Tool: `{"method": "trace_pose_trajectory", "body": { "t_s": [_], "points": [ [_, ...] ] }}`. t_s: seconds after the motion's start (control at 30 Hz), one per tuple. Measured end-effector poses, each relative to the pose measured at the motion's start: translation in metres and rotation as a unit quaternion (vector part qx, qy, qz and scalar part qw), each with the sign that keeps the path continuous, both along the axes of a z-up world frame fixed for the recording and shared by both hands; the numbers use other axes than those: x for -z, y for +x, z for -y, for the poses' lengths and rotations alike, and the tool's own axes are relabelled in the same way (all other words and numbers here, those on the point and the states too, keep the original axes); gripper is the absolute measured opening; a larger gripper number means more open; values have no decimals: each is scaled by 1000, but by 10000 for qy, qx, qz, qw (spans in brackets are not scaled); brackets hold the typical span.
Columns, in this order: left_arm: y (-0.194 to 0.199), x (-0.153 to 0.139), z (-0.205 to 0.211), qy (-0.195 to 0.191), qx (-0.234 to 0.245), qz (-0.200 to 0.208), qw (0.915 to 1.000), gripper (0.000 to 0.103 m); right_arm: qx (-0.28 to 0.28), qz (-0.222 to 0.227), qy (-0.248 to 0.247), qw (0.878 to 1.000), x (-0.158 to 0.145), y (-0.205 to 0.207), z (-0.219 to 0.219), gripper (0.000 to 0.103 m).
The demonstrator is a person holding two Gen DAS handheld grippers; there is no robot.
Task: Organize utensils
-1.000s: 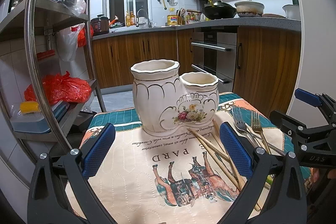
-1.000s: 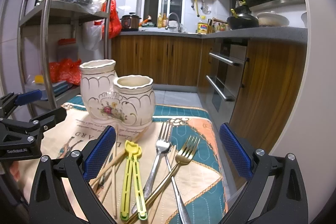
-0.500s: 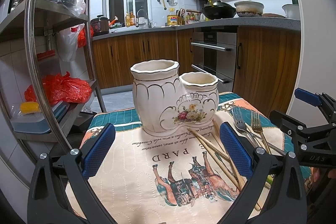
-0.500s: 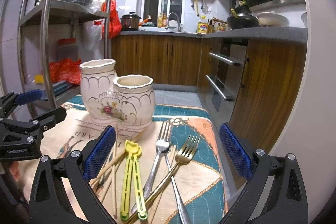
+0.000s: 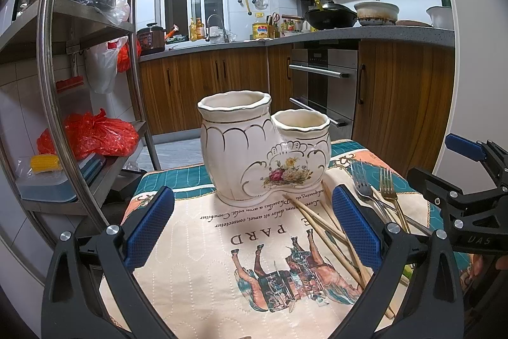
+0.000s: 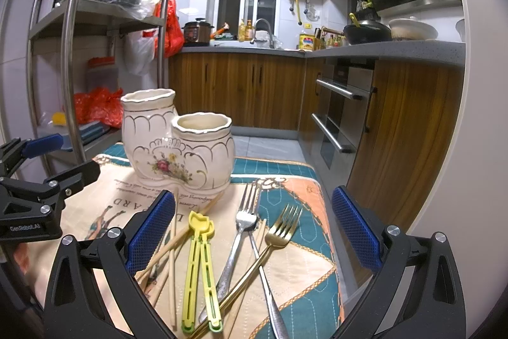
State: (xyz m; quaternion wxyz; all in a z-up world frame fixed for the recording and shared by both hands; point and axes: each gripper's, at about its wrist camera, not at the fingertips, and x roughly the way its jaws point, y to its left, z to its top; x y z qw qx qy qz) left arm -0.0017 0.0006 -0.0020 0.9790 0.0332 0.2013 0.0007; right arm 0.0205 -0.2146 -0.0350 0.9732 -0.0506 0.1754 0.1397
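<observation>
Both handheld grippers are just hanging above the table with nothing in them. The left gripper (image 5: 252,224) has its blue-padded fingers spread wide, pointed at the cream ceramic 2-cup utensil holder with gold trim and a flower print (image 5: 265,148), which stands upright at the far end of the quilted horse-print table mat (image 5: 222,259). Both cups look empty from these angles.

The right gripper (image 6: 253,231) is spread wide as well, sitting over the loose pile of utensils on the mat, right of the holder. In that pile: a bunch of wooden chopsticks (image 6: 173,247) fanned out just in front of the holder's base, a pair of yellow plastic training chopsticks joined at the top (image 6: 200,269), a silver metal fork (image 6: 236,240) and a gold metal fork (image 6: 273,243) crossing each other, tines pointing toward the holder. There's a 3rd silver handle (image 6: 270,297) running under them; can't tell what it is.
</observation>
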Motion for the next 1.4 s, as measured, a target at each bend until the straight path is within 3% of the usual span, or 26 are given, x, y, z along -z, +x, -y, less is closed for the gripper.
{"method": "trace_pose_trajectory", "body": {
  "t_s": [0.77, 0.83, 0.93, 1.07, 1.2, 1.33, 1.4],
  "points": [
    [6, 2, -2, 90, 101, -102, 9999, 98, 103, -53, 150, 9998, 9, 9, 8, 98],
    [14, 2, 0, 177, 292, -284, 9990, 98, 150, -123, 189, 9996, 8, 13, 14, 98],
    [28, 3, -1, 9, 682, -719, 9951, 98, 259, -273, 122, 9992, 7, 23, 23, 98],
    [42, 2, -3, -87, 805, -1019, 9915, 98, 476, -595, 119, 9970, 11, 42, 41, 98],
    [56, 5, 3, 103, 1005, -1315, 9861, 98, 586, -734, 136, 9955, 11, 55, 54, 98],
    [71, 13, 9, 55, 1237, -1668, 9782, 98, 538, -951, 139, 9939, 12, 69, 56, 98],
    [74, 18, 14, 305, 1152, -1770, 9770, 98, 454, -1063, 95, 9933, 11, 77, 51, 98]
  ]
}}
